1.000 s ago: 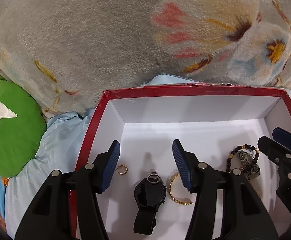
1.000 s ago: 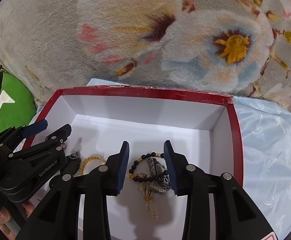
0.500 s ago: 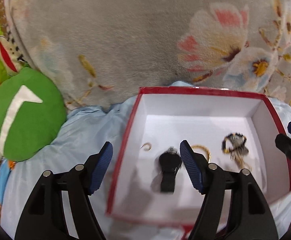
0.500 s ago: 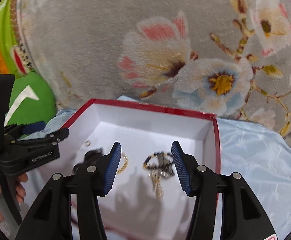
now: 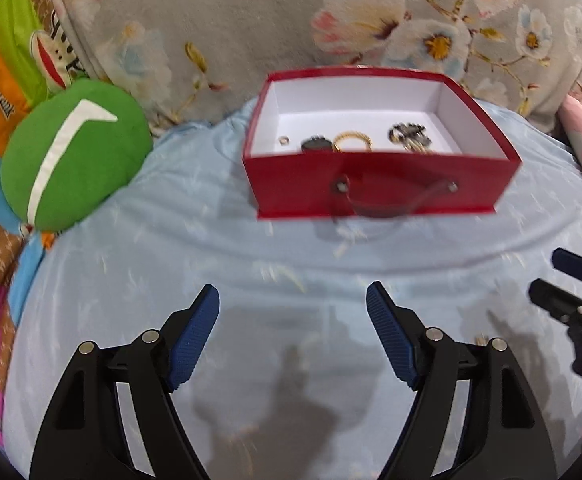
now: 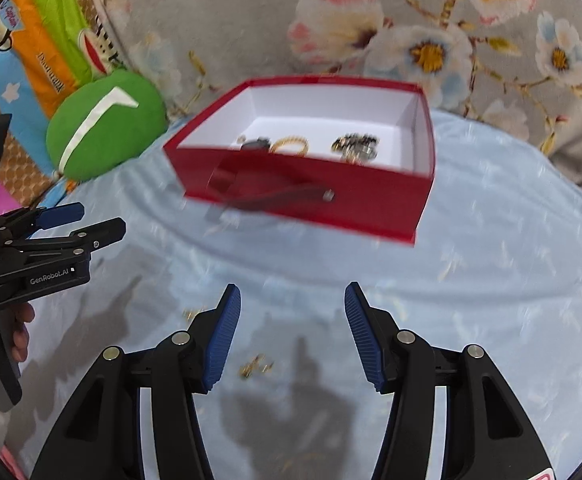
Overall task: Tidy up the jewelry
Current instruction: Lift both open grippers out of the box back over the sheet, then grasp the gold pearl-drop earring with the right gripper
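Jewelry lot, housed in a red box with white lining, set on pale blue bedding.

Left wrist view: box sits well ahead of the left gripper, against a grey floral blanket. Contents in a row along the near wall, left to right: small ring, dark watch, gold bracelet, tangle of dark beads. Dark strap handle on the box front. Green round cushion to the left of the box. Left gripper jaws have just been opening; they stand wide apart with nothing between them, only bedding below. Right gripper enters at the right edge.

Right wrist view: box seen at an angle, same items inside, blurred. Right gripper jaws have just been opening to a moderate gap, holding nothing. Small gold pieces lie on the bedding between and just ahead of its fingers; a further gold bit lies to the left. Left gripper at the left edge, in a person's hand.
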The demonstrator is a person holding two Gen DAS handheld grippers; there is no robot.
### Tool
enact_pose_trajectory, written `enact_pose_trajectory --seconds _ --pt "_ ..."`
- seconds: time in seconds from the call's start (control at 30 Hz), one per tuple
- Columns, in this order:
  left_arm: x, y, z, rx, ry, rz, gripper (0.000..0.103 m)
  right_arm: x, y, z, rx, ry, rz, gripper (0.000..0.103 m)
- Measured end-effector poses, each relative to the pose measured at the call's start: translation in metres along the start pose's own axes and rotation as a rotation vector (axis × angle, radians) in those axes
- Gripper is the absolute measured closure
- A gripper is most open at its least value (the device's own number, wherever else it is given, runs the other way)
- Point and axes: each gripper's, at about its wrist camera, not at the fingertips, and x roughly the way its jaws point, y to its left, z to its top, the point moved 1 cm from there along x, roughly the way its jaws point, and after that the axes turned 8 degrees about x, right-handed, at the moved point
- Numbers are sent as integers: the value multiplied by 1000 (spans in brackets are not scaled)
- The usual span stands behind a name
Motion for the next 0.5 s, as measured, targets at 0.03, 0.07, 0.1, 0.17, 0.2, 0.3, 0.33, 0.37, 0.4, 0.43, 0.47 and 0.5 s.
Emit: enact_pose_trajectory --seconds 0.03,0.07,0.1,0.17,0.2,0.3,0.33,0.37,0.4,0.43,0.47,0.5 --pt "-2 -3 -8 -11 7 -11 29 1 3 -9 3 8 -3 49" --pt "-4 -5 -15 -21 12 -24 29 4 4 -15 7 16 -3 49" --pt "-5 -7 -21 -33 20 -36 29 5 5 -20 16 24 1 49" --pt "-7 -11 -33 -58 34 -60 29 11 7 -30 35 44 8 49" --pt "-6 -13 -38 -66 41 -63 29 14 8 -34 35 52 4 49" --pt "-5 -17 -49 -77 54 -58 29 25 12 -44 34 78 -11 49" --pt "-4 -18 -53 -80 58 -62 29 27 13 -46 34 85 -12 50" --pt "-3 -19 -54 -85 62 -66 29 31 14 -49 37 94 -12 50" --pt "-3 -20 -56 -90 65 -72 29 34 14 -50 41 99 -12 51" --pt "-3 -21 -57 -93 67 -79 29 37 15 -52 46 104 -13 52" --pt "-2 -21 -58 -95 69 -79 29 39 15 -53 50 106 -13 54" --pt "-2 -21 -59 -97 70 -78 29 41 15 -54 54 108 -13 56"
